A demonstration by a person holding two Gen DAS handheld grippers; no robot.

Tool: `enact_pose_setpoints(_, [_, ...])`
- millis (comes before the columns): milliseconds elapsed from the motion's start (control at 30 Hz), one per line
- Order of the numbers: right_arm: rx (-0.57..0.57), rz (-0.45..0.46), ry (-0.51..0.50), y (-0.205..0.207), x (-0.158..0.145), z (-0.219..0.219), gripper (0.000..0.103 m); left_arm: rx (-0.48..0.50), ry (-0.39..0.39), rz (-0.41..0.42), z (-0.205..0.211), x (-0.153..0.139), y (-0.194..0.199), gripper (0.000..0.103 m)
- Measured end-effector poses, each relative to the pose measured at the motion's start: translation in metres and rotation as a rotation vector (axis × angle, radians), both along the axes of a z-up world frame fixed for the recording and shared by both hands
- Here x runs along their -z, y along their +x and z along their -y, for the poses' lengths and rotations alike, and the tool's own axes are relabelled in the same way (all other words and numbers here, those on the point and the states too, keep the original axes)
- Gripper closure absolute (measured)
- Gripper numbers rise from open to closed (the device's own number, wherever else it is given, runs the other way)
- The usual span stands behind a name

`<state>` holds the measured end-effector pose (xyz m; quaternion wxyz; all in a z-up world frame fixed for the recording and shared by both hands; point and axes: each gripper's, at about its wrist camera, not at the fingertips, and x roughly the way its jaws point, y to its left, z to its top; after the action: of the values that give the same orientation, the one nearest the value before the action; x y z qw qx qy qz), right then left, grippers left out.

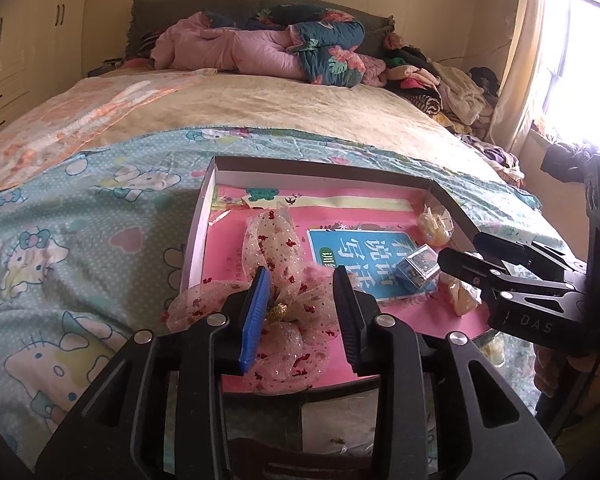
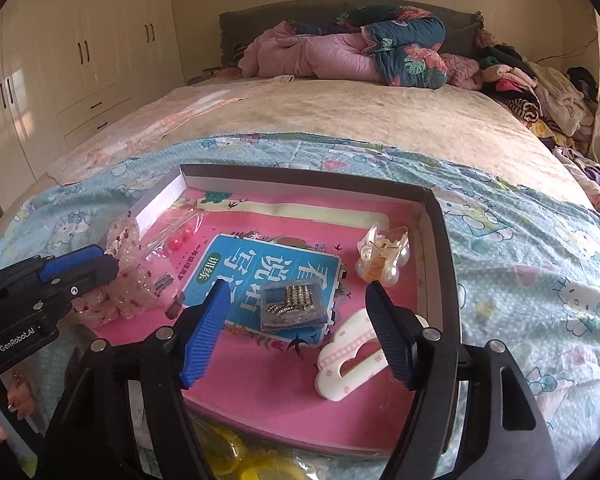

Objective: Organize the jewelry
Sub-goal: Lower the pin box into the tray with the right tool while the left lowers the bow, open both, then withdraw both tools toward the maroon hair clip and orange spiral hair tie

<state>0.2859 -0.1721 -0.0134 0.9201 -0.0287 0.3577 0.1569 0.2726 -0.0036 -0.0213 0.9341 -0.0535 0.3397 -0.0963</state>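
A shallow box tray point(image 1: 320, 172) point(image 2: 300, 178) lies on the bed with a pink book inside. My left gripper point(image 1: 302, 280) is open, its fingers on either side of a sheer pink bow hair accessory point(image 1: 288, 332) point(image 2: 128, 280) at the tray's near left. My right gripper point(image 2: 296, 292) is open above a small clear case of rhinestone pieces point(image 2: 294, 306) point(image 1: 416, 266). A pearl claw clip point(image 2: 384, 256) point(image 1: 434, 224) sits at the tray's right. A white and pink cloud clip point(image 2: 352, 354) lies by my right finger. A clear bag with red beads point(image 2: 176, 236) lies at the left.
The tray rests on a Hello Kitty sheet point(image 1: 60, 248) point(image 2: 540, 272). Rolled quilts point(image 1: 260, 48) and a clothes pile point(image 1: 440, 84) are at the bed's far end. Wardrobes point(image 2: 80, 52) stand left. Yellow items point(image 2: 228, 456) lie below the tray's near edge.
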Motion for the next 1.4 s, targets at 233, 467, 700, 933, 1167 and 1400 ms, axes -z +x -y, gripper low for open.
enact_pose_setpoints(233, [0.03,0.022,0.017,-0.016,-0.009,0.016,0.027,-0.016,-0.021,0.022,-0.006,-0.008,-0.012,0.06])
enact_pose_setpoints(467, [0.056,0.031,0.025,-0.031,-0.015,0.028,0.024,-0.029,-0.038,0.049,-0.013,-0.017,-0.029,0.039])
enact_pose_setpoints(700, [0.059,0.04,0.037,-0.048,-0.021,0.032,0.022,-0.037,-0.044,0.062,-0.017,-0.022,-0.047,0.03])
enact_pose_setpoints(933, [0.05,0.052,0.042,-0.065,-0.027,0.032,0.021,-0.046,-0.045,0.071,-0.02,-0.025,-0.06,0.027])
enact_pose_setpoints(1167, [0.035,0.053,0.045,-0.082,-0.029,0.031,0.02,-0.05,-0.042,0.07,-0.02,-0.023,-0.072,0.026])
enact_pose_setpoints(1400, [0.017,0.041,0.041,-0.099,-0.024,0.028,0.02,-0.054,-0.038,0.065,-0.022,-0.019,-0.082,0.025])
